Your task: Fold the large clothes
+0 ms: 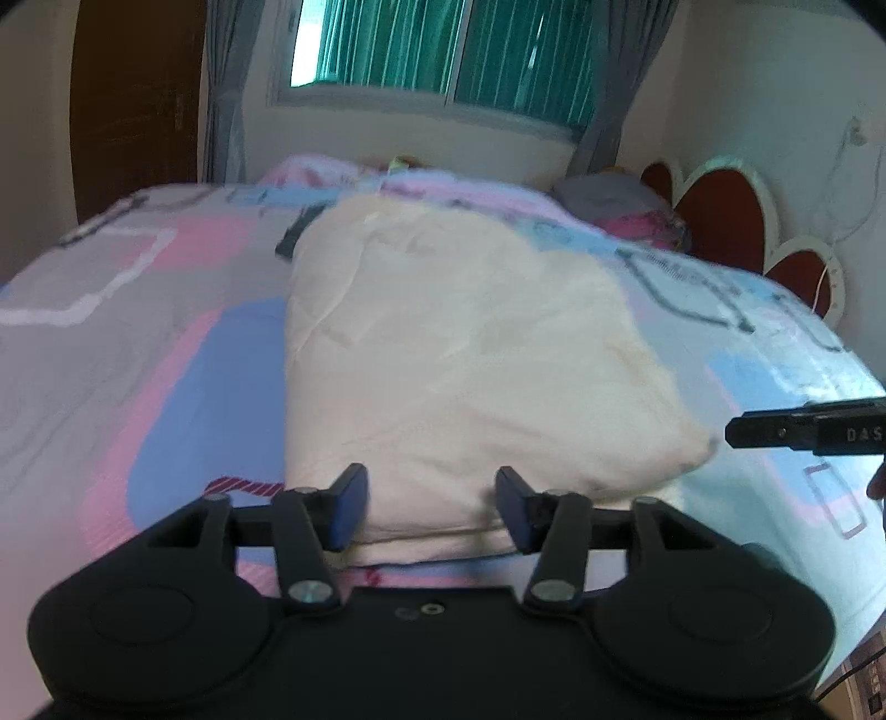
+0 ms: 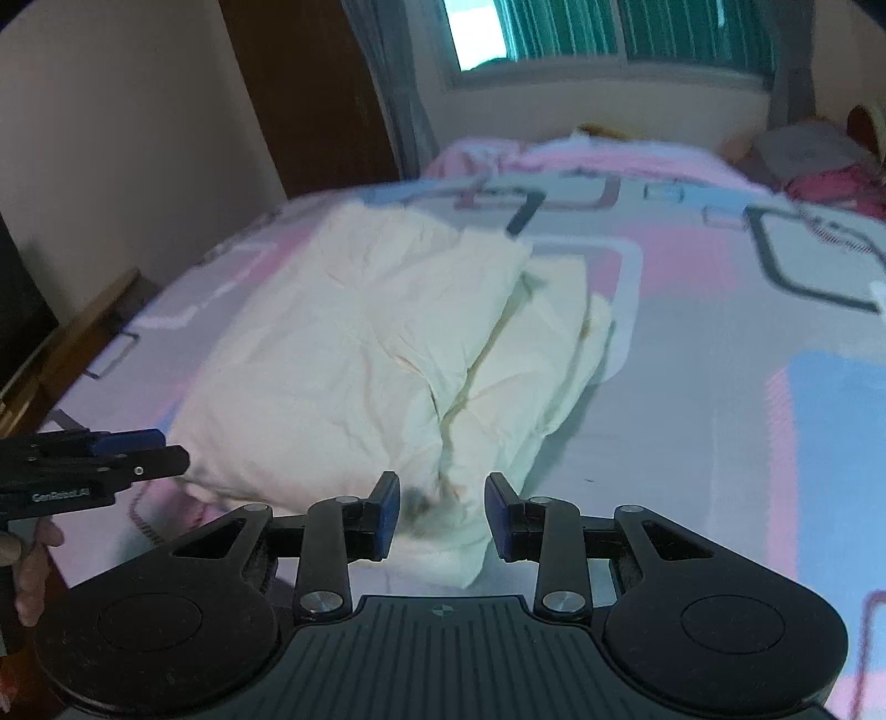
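- Cream garment, folded into a thick, roughly rectangular stack, lies on the bed sheet, w/ its near edge at the bed's front.
- Left gripper: jaws apart, wide gap; garment's near edge sits between the blue pads, but pads not pressing on the cloth. Nothing gripped.
- Right gripper: jaws apart, narrower gap than left; garment's near corner lies in the gap, pads clear of the fabric. Contact at the tips: cannot tell, pic blurred.
- Each gripper shows at the edge of the other's view, beside the garment's near corners, one at each end of the near edge.
- Writing: "DAS" readable on right gripper's side in left wrist view, rest cut off; "GenRobot.AI" on left gripper's side in right wrist view.
- A hand holds the left gripper's grip, lower left of right wrist view.
- Surroundings: sheet patterned pink, blue, grey w/ dark outlined squares; pink bedding bunched at far side; window w/ green blind, grey curtains; headboard red w/ white scalloped trim; brown door.
- Obstruction: none on top of the garment.
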Demonstrator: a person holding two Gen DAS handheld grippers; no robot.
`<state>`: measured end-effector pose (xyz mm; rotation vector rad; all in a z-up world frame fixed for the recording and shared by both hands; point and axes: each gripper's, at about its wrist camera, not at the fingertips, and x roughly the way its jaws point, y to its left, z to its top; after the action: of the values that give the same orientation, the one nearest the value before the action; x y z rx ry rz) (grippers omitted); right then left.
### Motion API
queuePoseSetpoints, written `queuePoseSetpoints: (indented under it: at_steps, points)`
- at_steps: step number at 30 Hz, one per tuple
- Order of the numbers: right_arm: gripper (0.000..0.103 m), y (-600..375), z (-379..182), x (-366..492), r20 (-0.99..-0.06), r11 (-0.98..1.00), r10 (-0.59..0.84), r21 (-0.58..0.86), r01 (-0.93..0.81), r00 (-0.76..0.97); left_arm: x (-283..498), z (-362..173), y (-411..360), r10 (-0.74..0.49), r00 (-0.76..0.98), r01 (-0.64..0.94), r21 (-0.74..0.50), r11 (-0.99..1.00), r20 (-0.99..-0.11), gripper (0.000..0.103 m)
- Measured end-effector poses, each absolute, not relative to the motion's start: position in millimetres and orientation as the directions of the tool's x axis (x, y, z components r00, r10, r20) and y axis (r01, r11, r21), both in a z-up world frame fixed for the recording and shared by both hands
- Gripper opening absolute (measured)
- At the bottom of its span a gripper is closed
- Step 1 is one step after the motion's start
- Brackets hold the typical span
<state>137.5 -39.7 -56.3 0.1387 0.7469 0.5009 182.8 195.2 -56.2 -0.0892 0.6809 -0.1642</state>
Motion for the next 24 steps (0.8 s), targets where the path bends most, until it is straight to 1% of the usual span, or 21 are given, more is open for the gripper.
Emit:
queuePoseSetpoints:
  at_steps: [1,2,3,4,5,7,10,12,16,19,21,24]
  points:
    - [0.035,-43.4,-51.5,129.6,-0.601,0.872,0.488,0.300,-0.388,0.633,174.1,-50.8,191.1,-0.167,0.788,0.113,-0.127,0.985,-0.592,0.082]
    - [0.068,-45.1,-46.2,120.5,-0.594,0.878,0.477,0.293,-0.377,0.648,161.8,-44.2,184.6,-0.127,0.823,0.084,-0.103,0.991,-0.554,0.103]
    - [0.096,-47.4,-40.9,108.9,-0.580,0.894,0.447,0.277,-0.352,0.681,149.8,-38.4,178.6,-0.085,0.854,0.053,-0.077,0.996,-0.513,0.103]
    - [0.103,-50.4,-37.1,97.5,-0.544,0.905,0.426,0.261,-0.338,0.723,139.4,-33.4,172.8,-0.068,0.867,0.044,-0.060,0.997,-0.493,0.103]
    - [0.103,-52.0,-34.5,88.6,-0.533,0.907,0.420,0.250,-0.338,0.734,130.3,-29.3,167.9,-0.071,0.868,0.049,-0.057,0.997,-0.492,0.103]
    - [0.103,-54.7,-31.5,76.7,-0.544,0.908,0.418,0.259,-0.328,0.727,112.1,-23.1,160.5,-0.069,0.869,0.047,-0.057,0.997,-0.490,0.103]
    - [0.103,-58.2,-23.3,48.4,-0.522,0.910,0.415,0.264,-0.321,0.746,89.6,-16.4,152.6,-0.083,0.848,0.066,-0.052,0.996,-0.523,0.103]
    - [0.103,-59.1,-17.8,28.7,-0.510,0.916,0.400,0.258,-0.308,0.761,72.5,-13.8,149.3,-0.075,0.846,0.056,-0.052,0.997,-0.528,0.103]
    - [0.103,-59.7,-11.3,-6.2,-0.526,0.924,0.379,0.254,-0.284,0.762,47.2,-5.6,147.7,-0.064,0.845,0.030,-0.073,0.997,-0.532,0.103]
    - [0.103,-59.9,-9.9,-34.9,-0.521,0.933,0.355,0.246,-0.262,0.777,28.6,1.5,145.4,-0.073,0.862,0.032,-0.089,0.996,-0.502,0.103]
    - [0.103,-59.0,-11.6,-48.7,-0.533,0.949,0.313,0.219,-0.229,0.786,19.9,4.0,141.7,-0.073,0.865,0.034,-0.087,0.996,-0.496,0.103]
    - [0.103,-63.4,-11.7,-61.4,-0.555,0.955,0.290,0.215,-0.203,0.779,10.2,7.8,133.8,-0.090,0.869,0.053,-0.089,0.995,-0.487,0.103]
